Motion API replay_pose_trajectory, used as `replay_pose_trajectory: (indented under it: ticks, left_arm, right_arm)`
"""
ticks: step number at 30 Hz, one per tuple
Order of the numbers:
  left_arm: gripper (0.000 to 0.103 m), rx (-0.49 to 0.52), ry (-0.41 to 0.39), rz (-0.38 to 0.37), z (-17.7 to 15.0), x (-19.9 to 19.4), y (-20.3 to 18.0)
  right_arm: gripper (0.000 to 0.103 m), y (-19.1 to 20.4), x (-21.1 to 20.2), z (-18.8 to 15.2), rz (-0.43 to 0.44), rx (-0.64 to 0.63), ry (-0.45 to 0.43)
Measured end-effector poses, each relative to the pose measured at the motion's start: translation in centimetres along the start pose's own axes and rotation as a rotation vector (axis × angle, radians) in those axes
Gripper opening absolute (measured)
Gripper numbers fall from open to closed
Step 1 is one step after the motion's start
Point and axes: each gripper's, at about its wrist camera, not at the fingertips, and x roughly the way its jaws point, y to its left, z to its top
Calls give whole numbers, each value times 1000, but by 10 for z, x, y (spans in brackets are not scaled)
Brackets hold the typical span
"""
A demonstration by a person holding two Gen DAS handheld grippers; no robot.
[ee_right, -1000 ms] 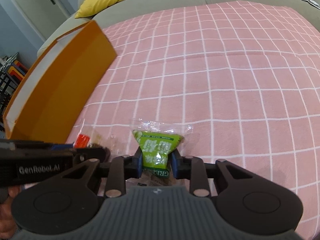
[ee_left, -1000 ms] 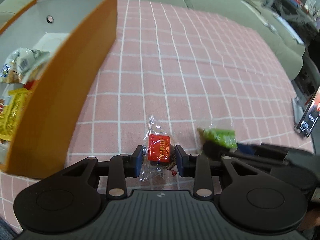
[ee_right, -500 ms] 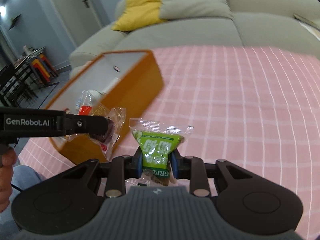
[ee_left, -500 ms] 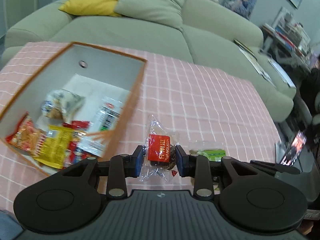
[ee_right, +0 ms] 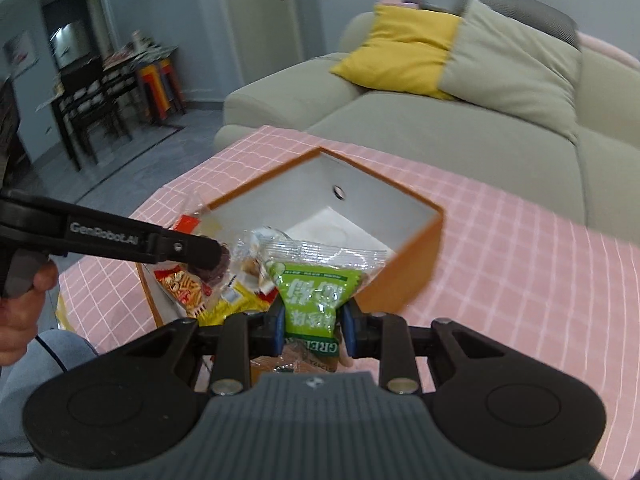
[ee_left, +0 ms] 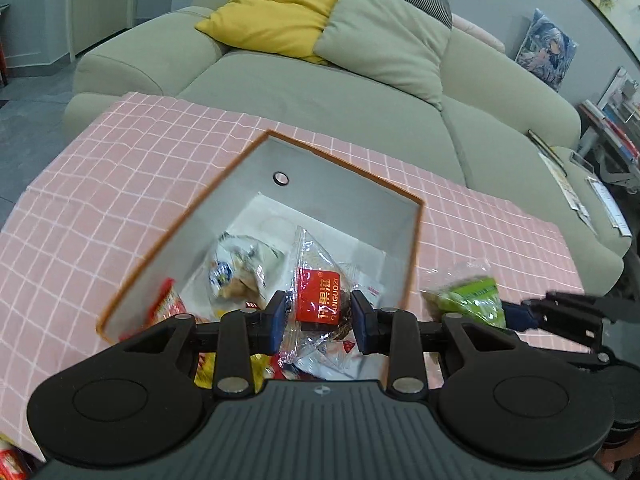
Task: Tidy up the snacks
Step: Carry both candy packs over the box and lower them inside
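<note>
My left gripper is shut on a clear packet with a red label and holds it above the open orange box. My right gripper is shut on a green snack packet and holds it over the box's near edge. In the left wrist view the green packet hangs to the right, just outside the box. In the right wrist view the left gripper reaches over the box from the left. Several snack packets lie inside the box.
The box stands on a table with a pink checked cloth. A green sofa with a yellow cushion and a grey cushion runs behind it. Dark chairs and a table stand further left.
Both grippers have risen from the cloth with their packets and moved left, over the orange box. The views now look down into the box.
</note>
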Motion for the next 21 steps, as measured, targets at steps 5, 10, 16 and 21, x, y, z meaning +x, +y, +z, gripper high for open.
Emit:
replay_pose_trajectory:
  ticks: [5, 10, 16, 21]
  left_arm:
    - [37, 2, 22, 2, 22, 23, 9]
    - [37, 42, 40, 24, 43, 47, 11]
    - [37, 92, 77, 70, 61, 85, 8]
    - [37, 87, 131, 66, 66, 117, 9]
  right_arm:
    - [24, 0, 42, 34, -24, -92, 51]
    - [24, 2, 82, 56, -67, -224, 122]
    - [24, -4, 126, 66, -96, -275, 219]
    - [24, -7, 151, 63, -117, -350, 268]
